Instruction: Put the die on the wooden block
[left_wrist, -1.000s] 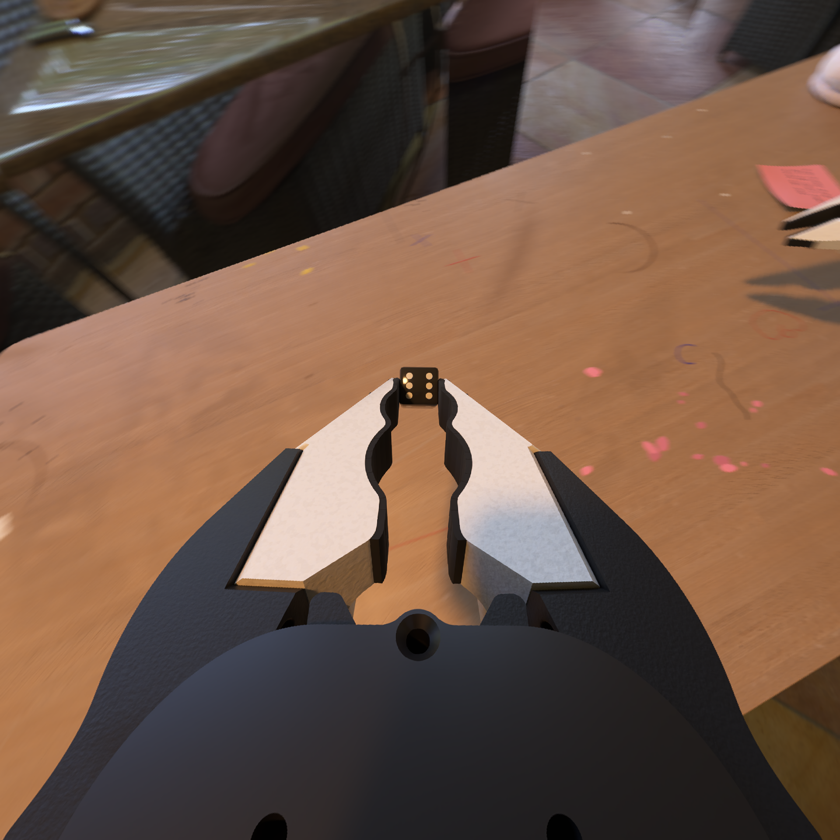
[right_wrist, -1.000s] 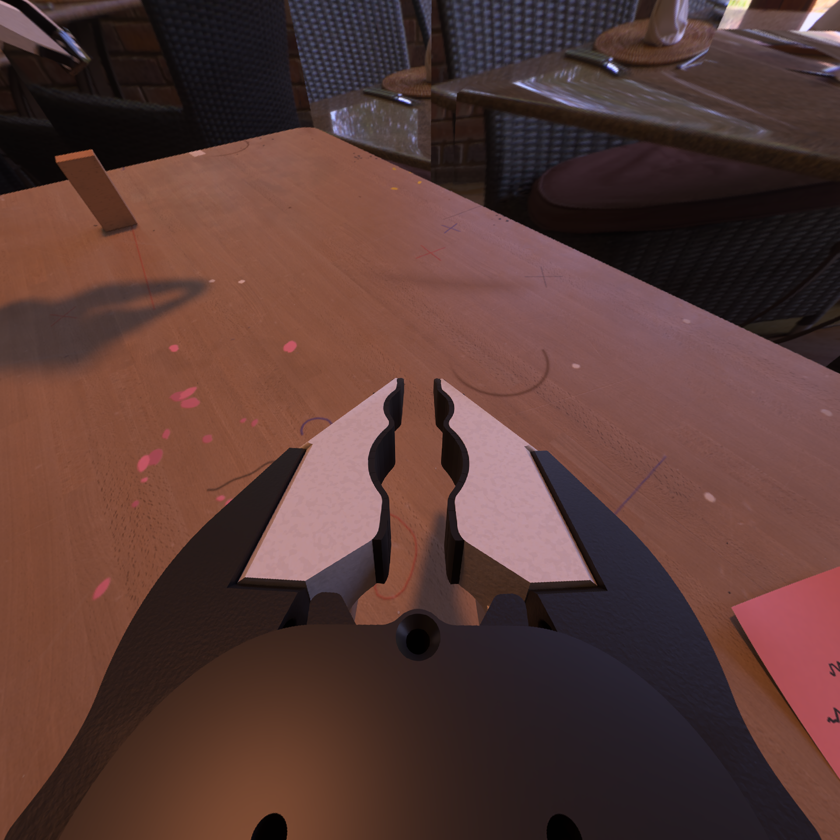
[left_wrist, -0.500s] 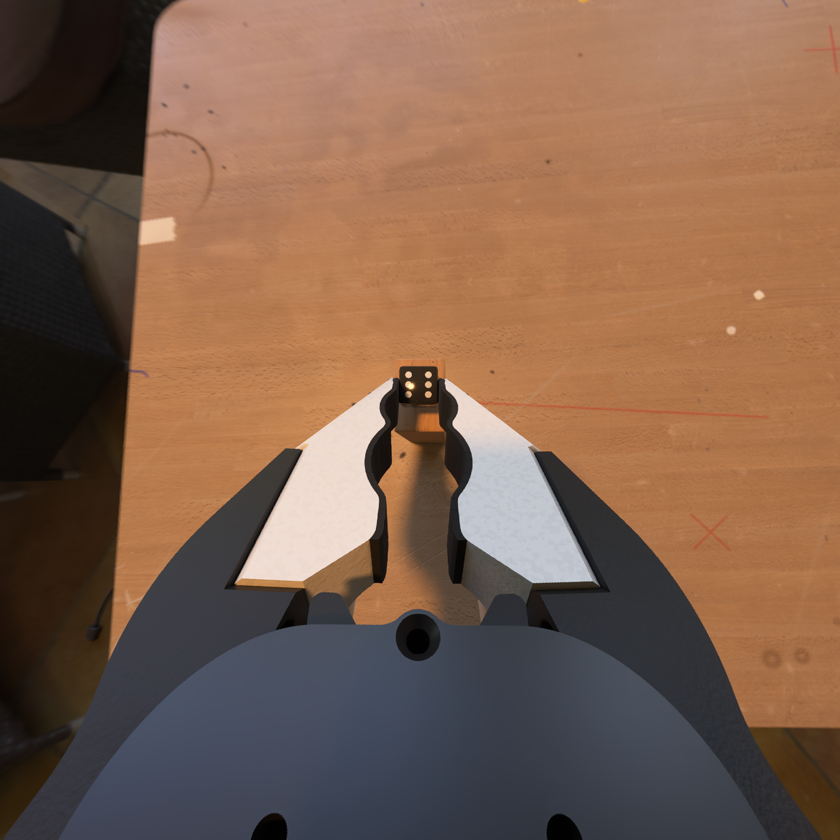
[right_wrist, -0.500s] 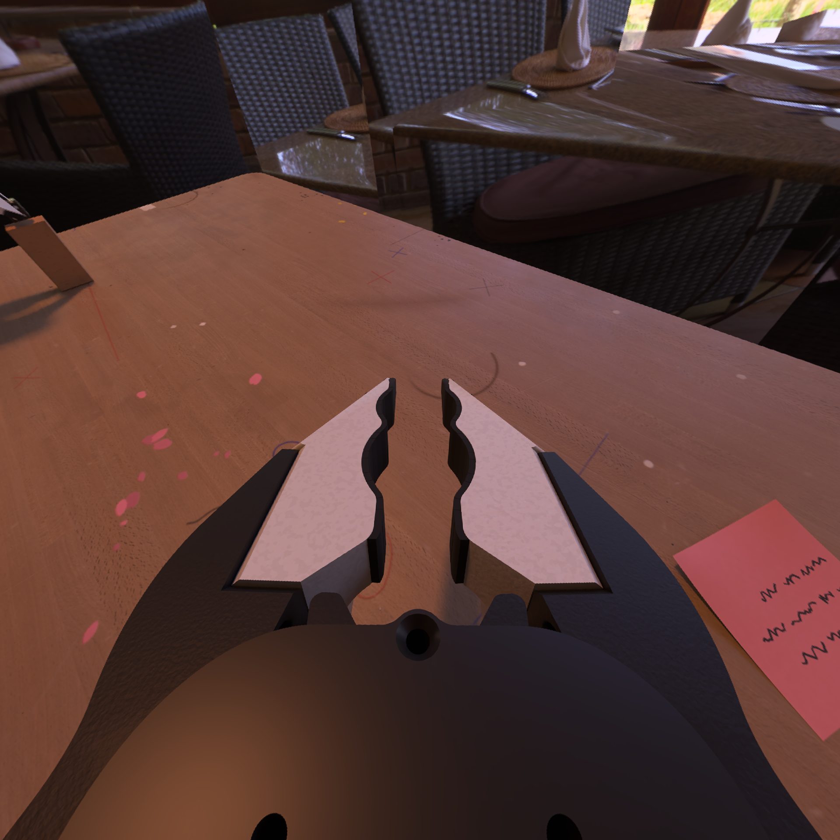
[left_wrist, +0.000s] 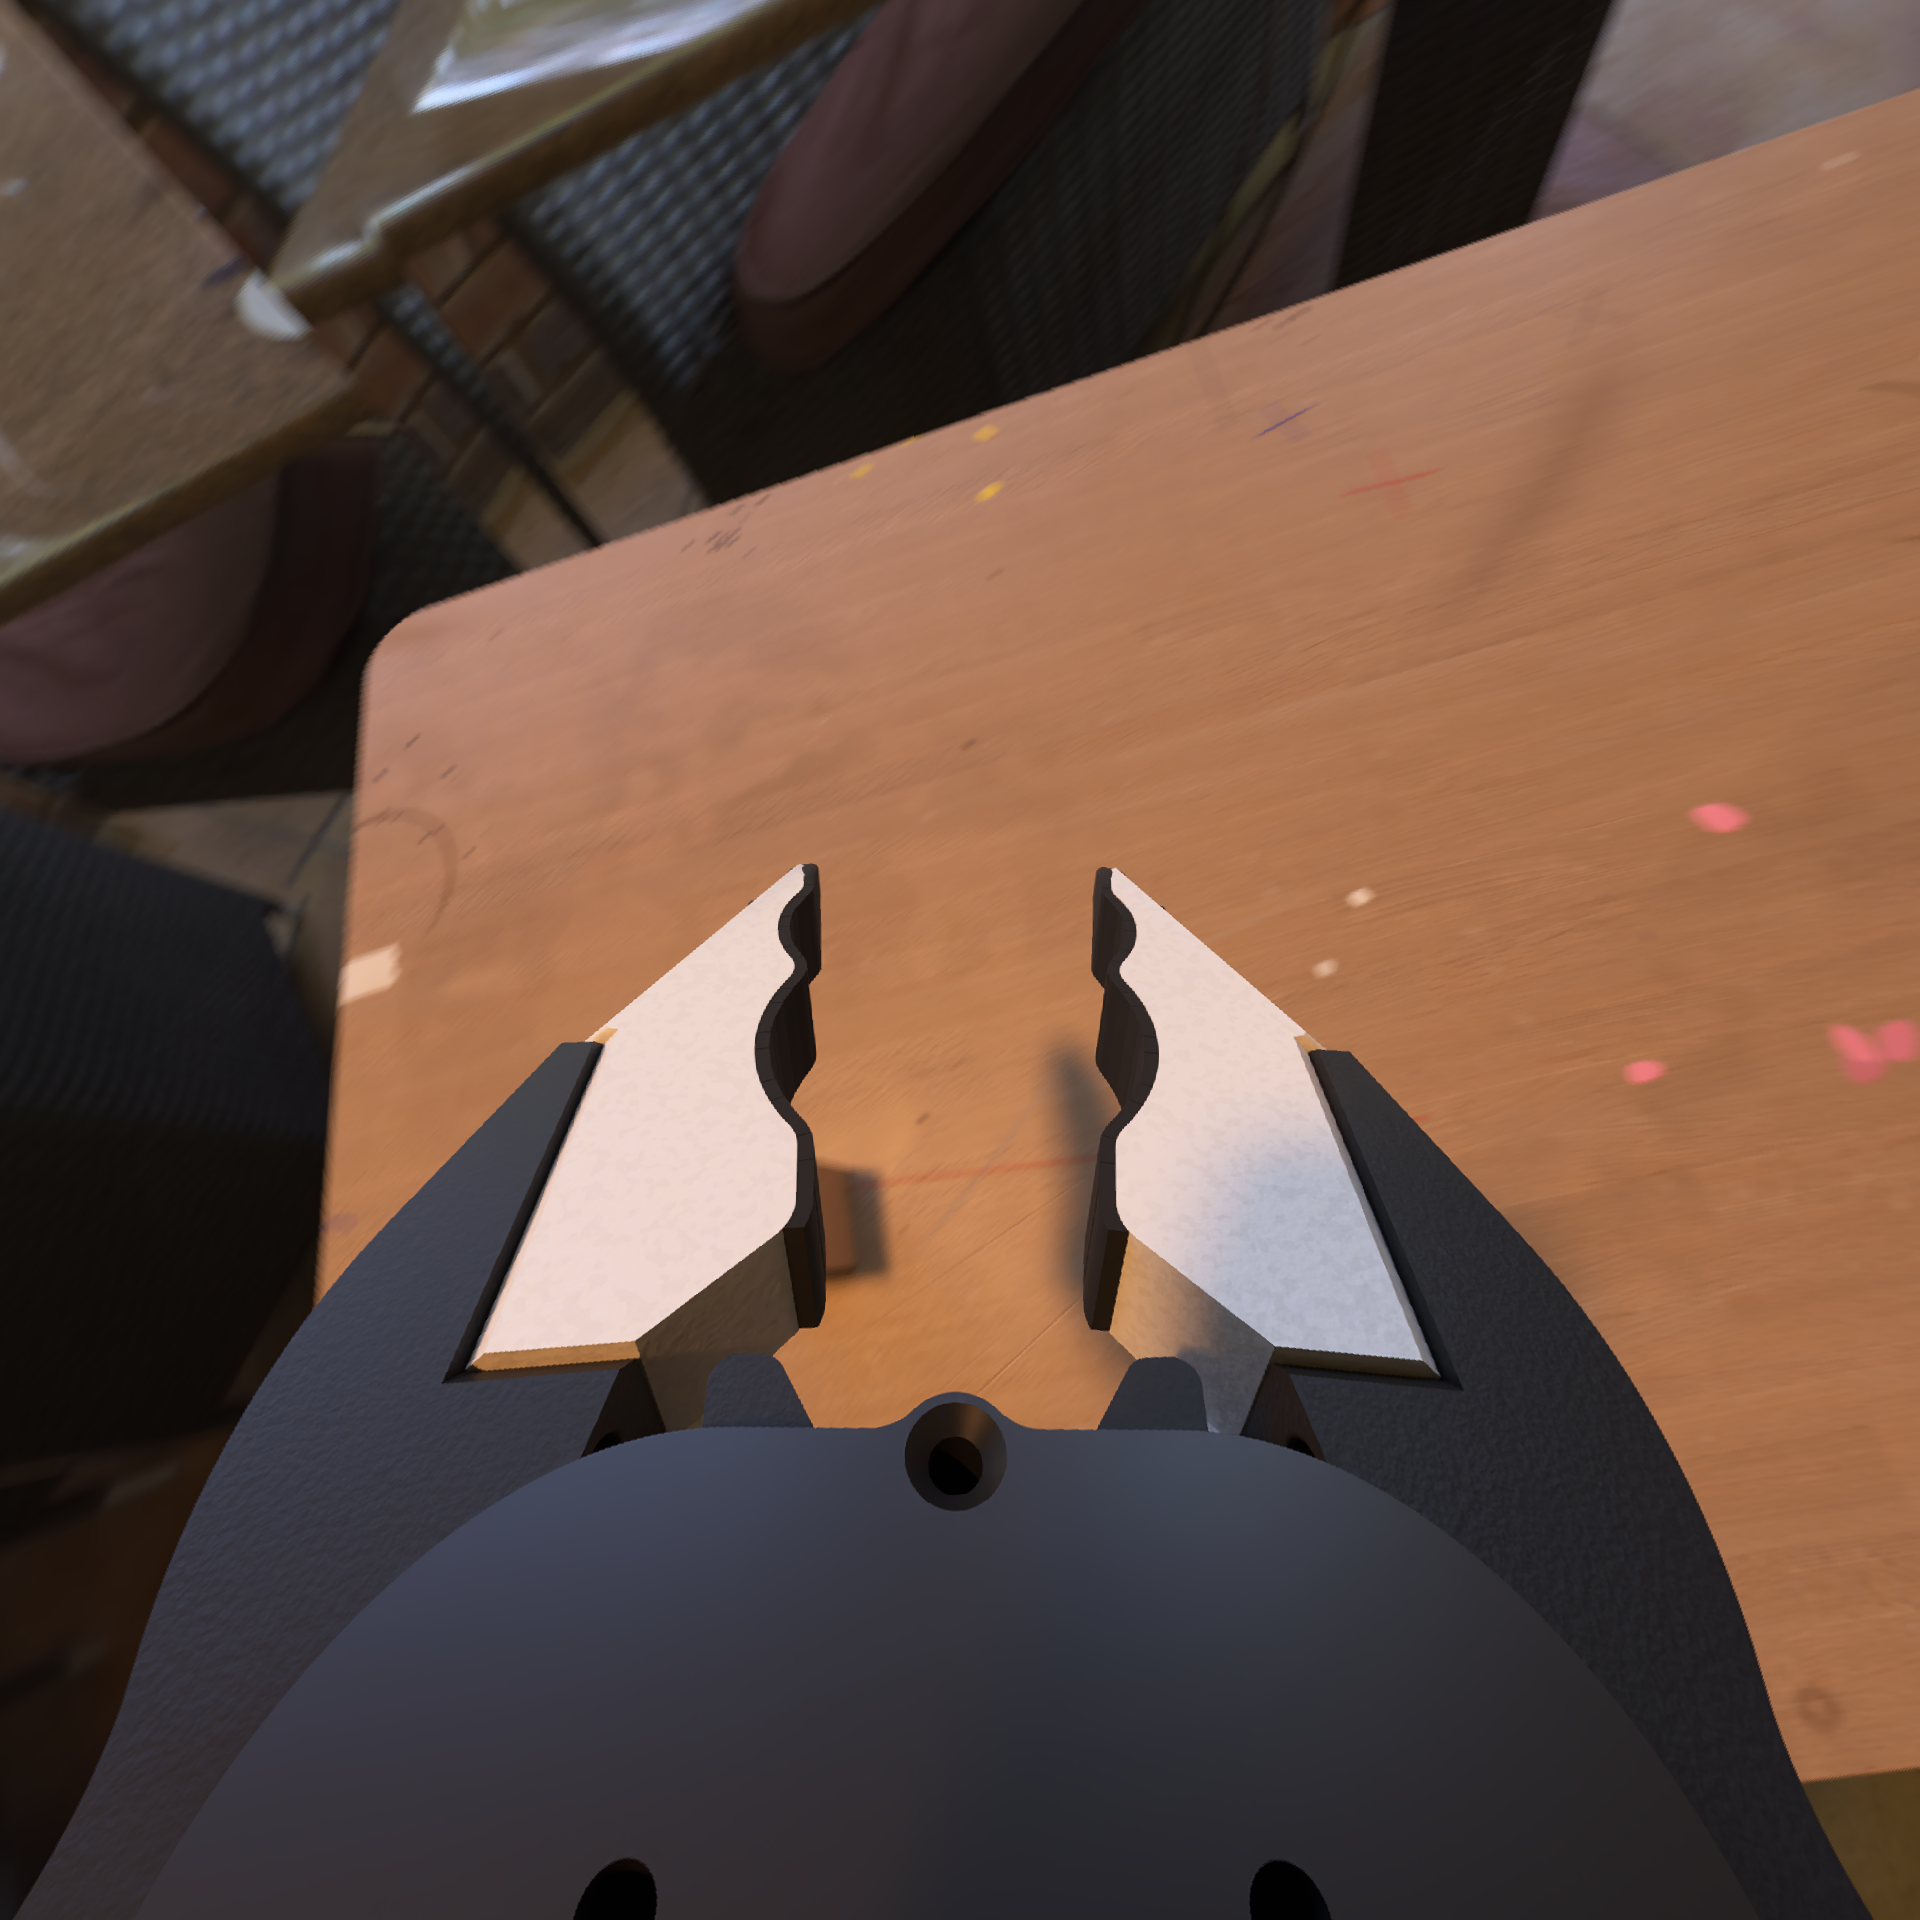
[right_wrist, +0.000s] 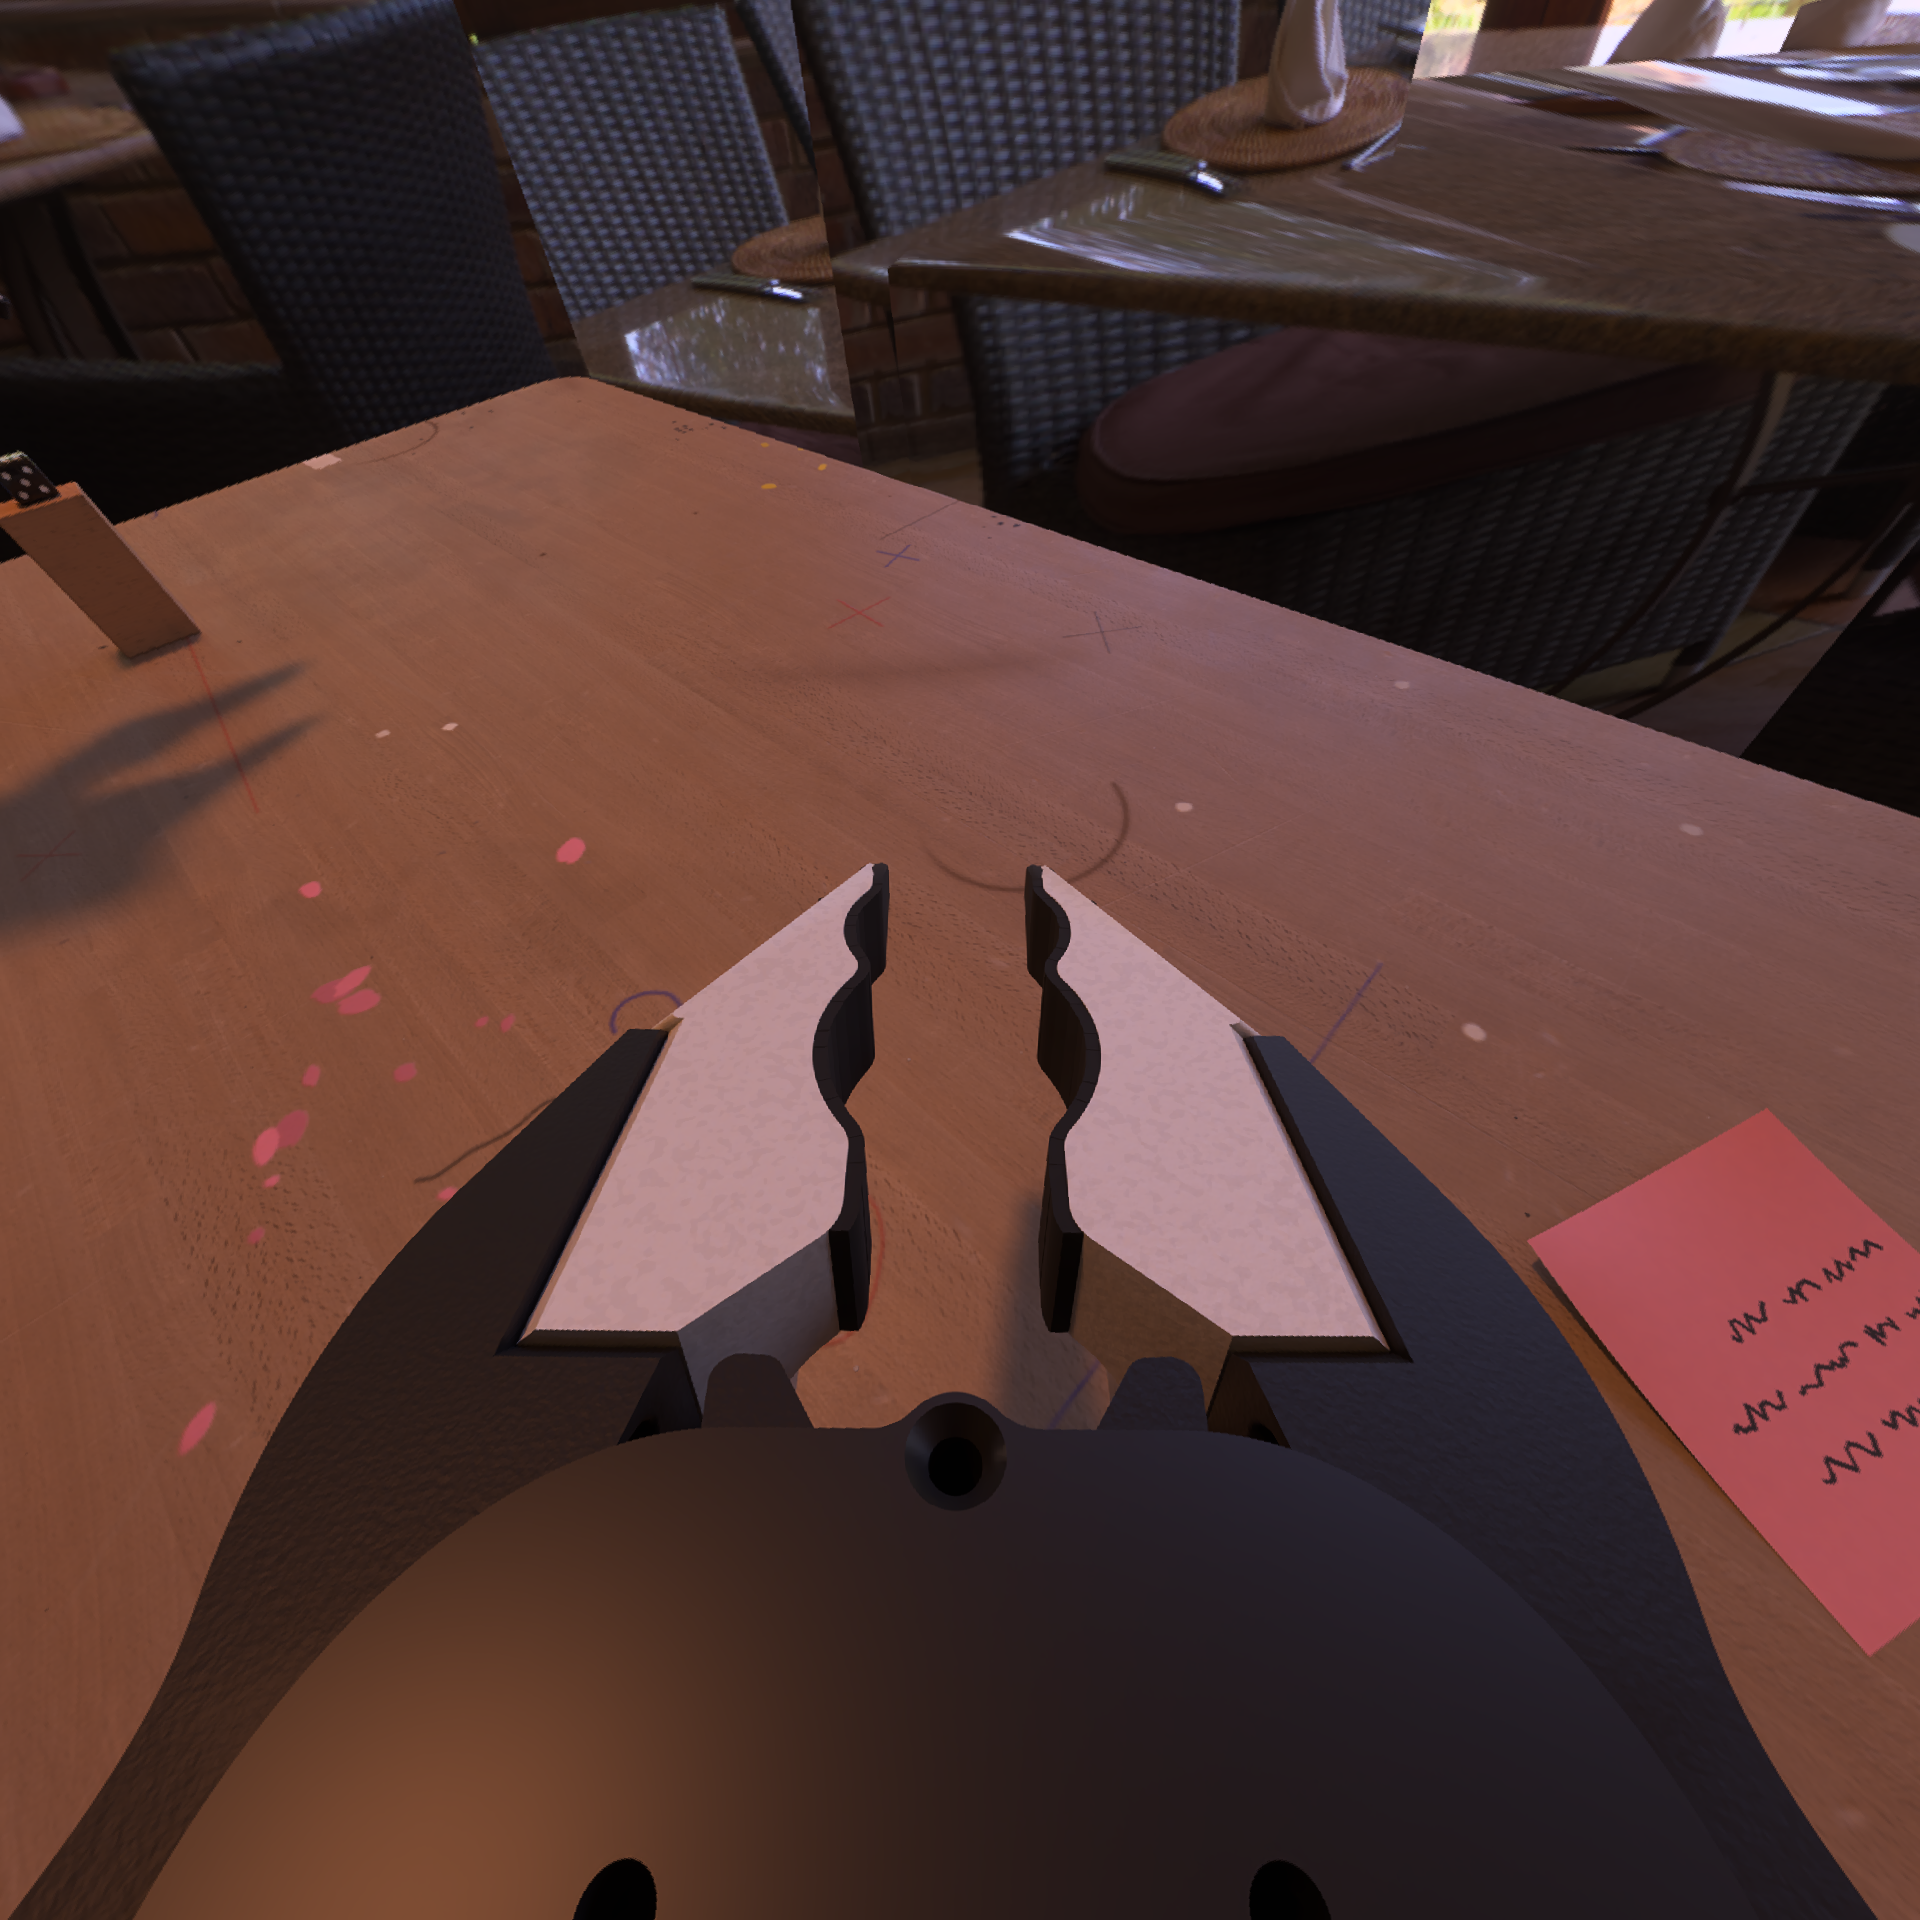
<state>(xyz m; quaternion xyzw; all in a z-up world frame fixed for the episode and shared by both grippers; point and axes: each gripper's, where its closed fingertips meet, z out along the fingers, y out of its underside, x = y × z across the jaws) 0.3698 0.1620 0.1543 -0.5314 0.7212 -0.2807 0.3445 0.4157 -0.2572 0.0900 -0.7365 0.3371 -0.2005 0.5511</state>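
Your left gripper (left_wrist: 954, 894) has its fingers spread wide with nothing between them, held above the wooden table (left_wrist: 1351, 644). Your right gripper (right_wrist: 956, 894) also has its fingers parted and holds nothing, near a pink card (right_wrist: 1766, 1351). Far to its left, the black die (right_wrist: 28, 480) sits on top of the upright wooden block (right_wrist: 99, 571).

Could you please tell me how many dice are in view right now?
1: the die sits atop the wooden block at the right wrist view's far left; the left wrist view shows none.
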